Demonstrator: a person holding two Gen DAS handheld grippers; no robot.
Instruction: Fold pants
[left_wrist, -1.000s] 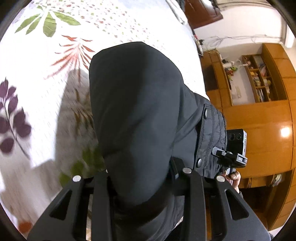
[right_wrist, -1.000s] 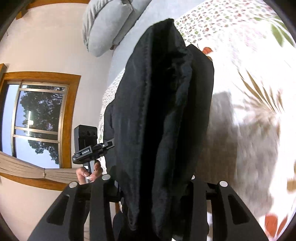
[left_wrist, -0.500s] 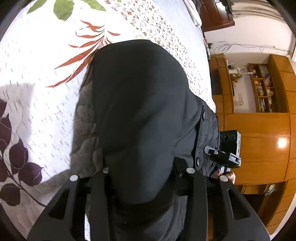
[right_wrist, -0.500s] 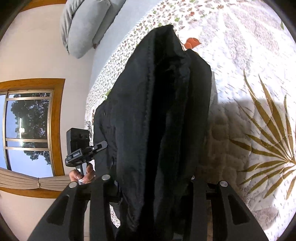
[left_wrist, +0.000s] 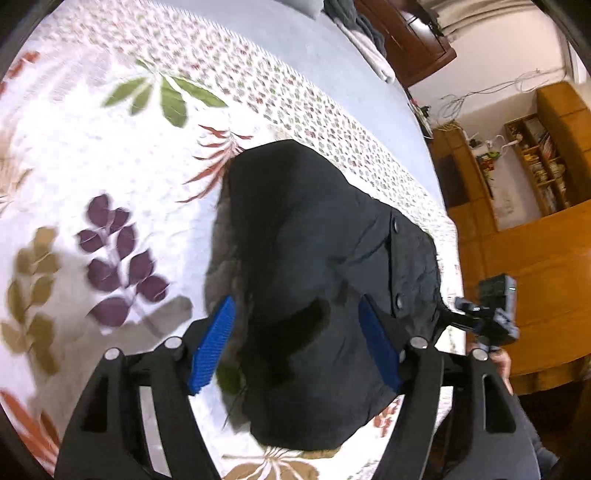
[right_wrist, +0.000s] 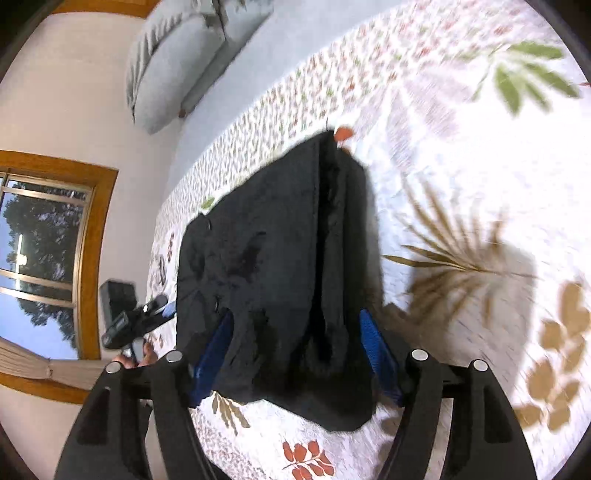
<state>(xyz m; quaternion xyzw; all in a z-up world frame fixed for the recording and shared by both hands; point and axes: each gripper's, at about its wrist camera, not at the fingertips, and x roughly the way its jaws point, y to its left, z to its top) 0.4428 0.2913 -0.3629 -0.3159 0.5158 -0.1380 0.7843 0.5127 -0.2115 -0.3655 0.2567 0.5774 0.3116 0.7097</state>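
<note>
Black pants (left_wrist: 317, 280) (right_wrist: 280, 266), folded into a compact bundle, lie on the leaf-printed bedspread (left_wrist: 110, 155) (right_wrist: 461, 177). Left tongs (left_wrist: 299, 347) and right tongs (right_wrist: 295, 354) stand wide, blue pads (left_wrist: 212, 345) (right_wrist: 376, 352) flanking the bundle's near edge without gripping it.

A bed (left_wrist: 110, 155) covered by a white quilt printed with green, purple, tan and red leaves fills most of both frames. Folded black pants (left_wrist: 314, 280) lie on it at centre; grey pillows (right_wrist: 173, 55) rest upper left.
</note>
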